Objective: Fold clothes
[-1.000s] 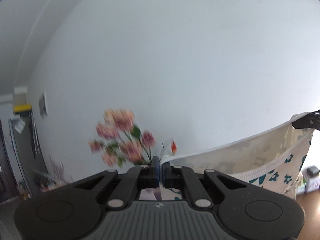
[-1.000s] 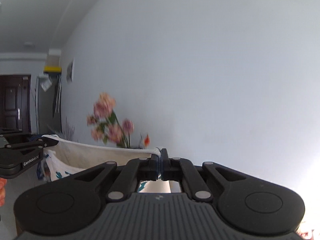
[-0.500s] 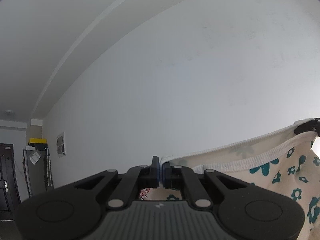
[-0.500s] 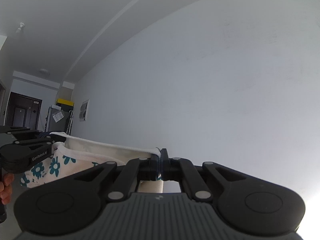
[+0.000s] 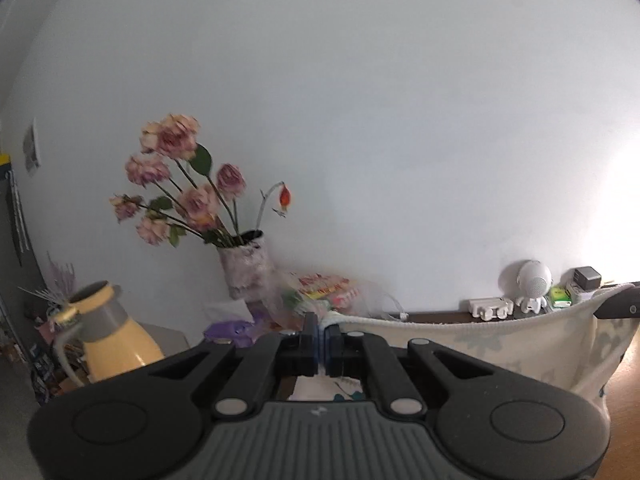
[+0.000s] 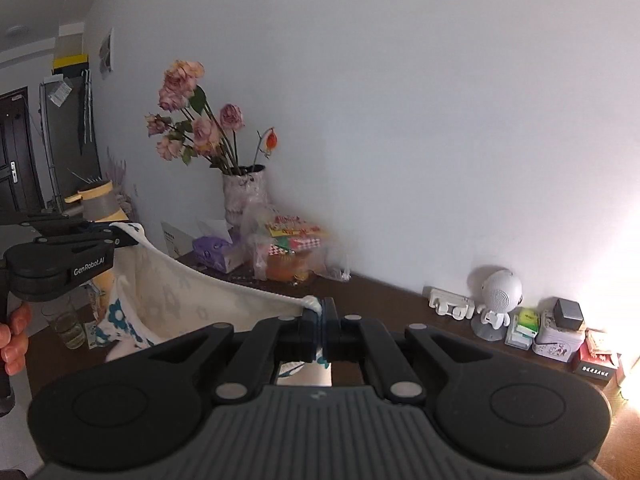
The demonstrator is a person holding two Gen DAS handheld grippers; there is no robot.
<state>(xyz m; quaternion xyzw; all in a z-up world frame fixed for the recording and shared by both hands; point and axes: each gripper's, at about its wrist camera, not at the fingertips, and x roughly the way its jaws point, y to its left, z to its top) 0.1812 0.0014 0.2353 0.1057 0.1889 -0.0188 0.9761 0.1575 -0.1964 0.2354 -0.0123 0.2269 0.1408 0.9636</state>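
A cream garment with teal flowers (image 5: 516,344) hangs stretched between my two grippers, above the table. My left gripper (image 5: 321,326) is shut on one corner of its ribbed hem. My right gripper (image 6: 321,314) is shut on the other corner. In the right wrist view the garment (image 6: 192,296) runs left to the left gripper (image 6: 120,240), held by a hand. In the left wrist view the right gripper's tip (image 5: 618,308) pinches the cloth at the far right. The lower part of the garment is hidden behind the gripper bodies.
A dark wooden table (image 6: 384,292) stands against a white wall. Along its back are a vase of pink roses (image 6: 244,196), a purple tissue box (image 6: 218,250), bagged snacks (image 6: 292,248), a white robot figure (image 6: 500,300) and small boxes (image 6: 560,332). A yellow jug (image 5: 108,340) stands at left.
Both grippers tipped up toward the ceiling half a second ago and have now swung back down with the garment, so the table and the vase are in view again.
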